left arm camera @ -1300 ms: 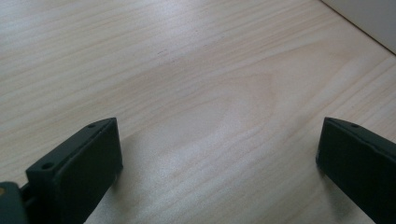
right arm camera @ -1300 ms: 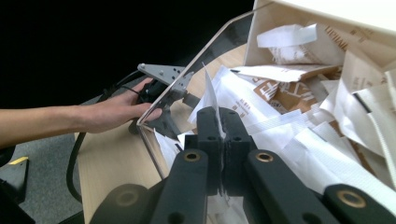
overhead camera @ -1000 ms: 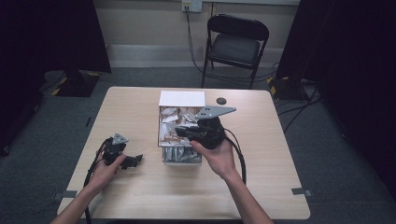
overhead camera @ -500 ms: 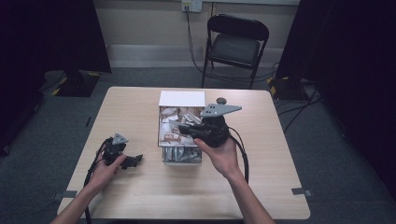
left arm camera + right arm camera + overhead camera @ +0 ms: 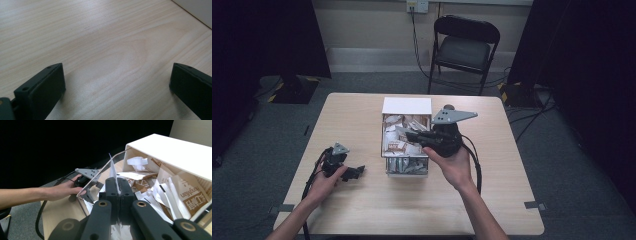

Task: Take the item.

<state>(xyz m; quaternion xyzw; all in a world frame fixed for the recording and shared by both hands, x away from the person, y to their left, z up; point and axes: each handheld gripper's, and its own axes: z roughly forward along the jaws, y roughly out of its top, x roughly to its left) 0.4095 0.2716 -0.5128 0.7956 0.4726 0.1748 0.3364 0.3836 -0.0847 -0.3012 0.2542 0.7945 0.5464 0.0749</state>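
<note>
A pale wooden counter (image 5: 362, 210) stands in a dim room, with a black folding chair (image 5: 464, 47) on the floor beyond its far edge. At the counter's middle sits a clear-walled box (image 5: 406, 172) with a white far end, heaped with torn paper packets (image 5: 399, 146) printed brown and white.

The right gripper (image 5: 412, 135) is held over the box from its right side, its grey three-cornered plate uppermost. In the right gripper view its jaws are closed on a thin white paper slip (image 5: 112, 171) that stands up between them, above the heap of packets. The box's clear near wall and the gripper's own linkage hide the lower part of the slip.

The left gripper (image 5: 357, 172) rests low on the counter, to the left of the box and apart from it, with the person's left hand (image 5: 324, 182) around it. In the left gripper view its jaws are spread wide over bare wood with nothing between them.

Open counter lies to the near side and to the far left and right of the box. A small dark round object (image 5: 449, 106), hard to make out, sits near the far edge.
</note>
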